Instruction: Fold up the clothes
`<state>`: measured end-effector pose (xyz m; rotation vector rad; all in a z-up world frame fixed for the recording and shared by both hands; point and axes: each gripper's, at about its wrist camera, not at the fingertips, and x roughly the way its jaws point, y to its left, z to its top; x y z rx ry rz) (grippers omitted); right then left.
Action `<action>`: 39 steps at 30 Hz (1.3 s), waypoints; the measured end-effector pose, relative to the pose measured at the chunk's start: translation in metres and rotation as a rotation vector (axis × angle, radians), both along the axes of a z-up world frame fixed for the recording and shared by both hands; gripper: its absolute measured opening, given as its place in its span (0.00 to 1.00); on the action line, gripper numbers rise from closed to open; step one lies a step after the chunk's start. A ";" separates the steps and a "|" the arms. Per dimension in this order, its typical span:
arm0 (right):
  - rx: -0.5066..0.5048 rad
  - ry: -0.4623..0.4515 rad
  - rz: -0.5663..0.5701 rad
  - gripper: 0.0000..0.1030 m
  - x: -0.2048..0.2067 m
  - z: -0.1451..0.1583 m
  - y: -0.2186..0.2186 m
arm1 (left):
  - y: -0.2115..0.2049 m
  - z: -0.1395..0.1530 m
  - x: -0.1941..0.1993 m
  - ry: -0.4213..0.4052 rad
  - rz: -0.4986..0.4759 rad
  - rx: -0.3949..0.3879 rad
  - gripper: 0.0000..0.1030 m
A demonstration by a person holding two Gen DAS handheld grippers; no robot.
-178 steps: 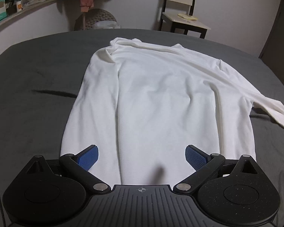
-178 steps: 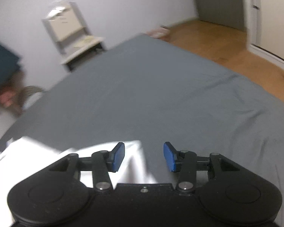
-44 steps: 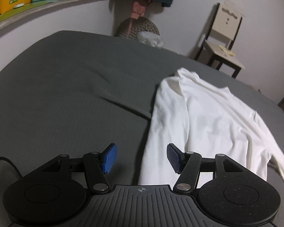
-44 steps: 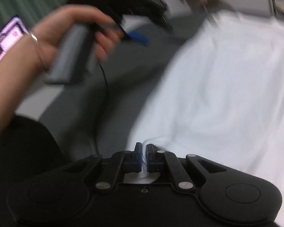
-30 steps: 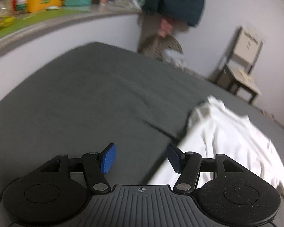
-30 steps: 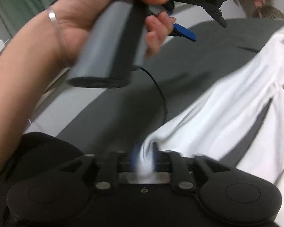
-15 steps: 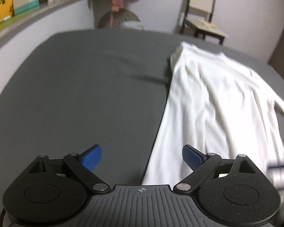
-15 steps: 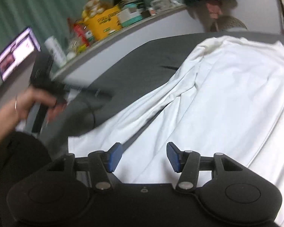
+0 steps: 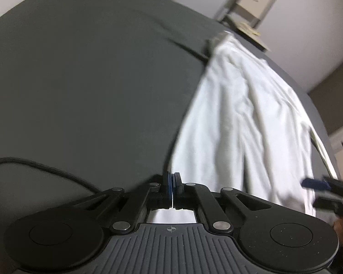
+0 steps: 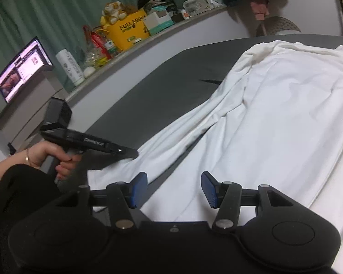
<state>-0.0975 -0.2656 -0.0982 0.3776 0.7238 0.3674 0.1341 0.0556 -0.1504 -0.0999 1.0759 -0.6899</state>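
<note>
A white long-sleeved shirt lies spread on the dark grey bed, neck end far away. My left gripper is shut on the shirt's near left edge, with a sliver of white cloth between its blue pads. The right wrist view shows that gripper from the side, its tip on the folded-over edge of the shirt. My right gripper is open and empty, hovering just above the shirt's near end. Its blue pad shows at the right edge of the left wrist view.
A person's hand holds the left gripper's handle. A black cable trails over the bed at the near left. A ledge with a yellow box, bottles and a laptop runs along the left; a chair stands beyond the bed.
The left gripper has dropped to the shirt's near left edge and shut on it; half a second ago it was wide open. The right gripper, shut on cloth a second ago, stays open.
</note>
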 end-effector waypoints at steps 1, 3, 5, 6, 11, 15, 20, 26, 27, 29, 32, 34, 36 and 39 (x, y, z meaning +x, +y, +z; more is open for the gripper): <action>0.000 -0.002 -0.006 0.50 0.000 0.000 0.000 | -0.002 0.003 -0.002 -0.021 0.009 0.016 0.00; -0.001 -0.006 -0.017 0.50 0.001 0.001 -0.001 | -0.003 0.009 -0.003 -0.064 0.034 0.049 0.00; -0.002 -0.008 -0.028 0.50 0.001 0.001 -0.002 | 0.004 0.024 0.009 -0.107 0.105 0.079 0.00; -0.003 -0.008 -0.034 0.50 0.001 0.001 -0.002 | 0.008 0.031 0.016 -0.128 0.140 0.094 0.00; -0.012 0.008 -0.043 0.50 0.000 -0.003 -0.003 | 0.025 0.076 0.048 -0.271 0.275 0.170 0.00; -0.011 0.014 -0.046 0.50 0.002 -0.006 -0.005 | 0.036 0.103 0.092 -0.353 0.368 0.244 0.00; -0.019 0.032 -0.061 0.50 0.005 -0.012 -0.009 | 0.030 0.109 0.152 -0.422 0.416 0.383 0.00; 0.009 0.064 -0.086 0.50 0.018 -0.015 -0.020 | 0.023 0.097 0.210 -0.421 0.518 0.519 0.00; 0.013 0.064 -0.090 0.50 0.020 -0.016 -0.022 | 0.020 0.095 0.218 -0.427 0.512 0.546 0.00; 0.016 0.064 -0.096 0.50 0.021 -0.016 -0.026 | 0.010 0.089 0.232 -0.439 0.496 0.604 0.00; 0.012 0.072 -0.103 0.50 0.021 -0.019 -0.032 | -0.004 0.071 0.250 -0.399 0.483 0.682 0.00; 0.019 0.078 -0.107 0.50 0.022 -0.019 -0.035 | -0.007 0.055 0.257 -0.338 0.507 0.711 0.00; 0.021 0.077 -0.112 0.50 0.022 -0.018 -0.038 | -0.008 0.041 0.259 -0.308 0.536 0.744 0.00; 0.015 0.066 -0.122 0.50 0.021 -0.014 -0.041 | -0.007 0.032 0.255 -0.288 0.545 0.746 0.00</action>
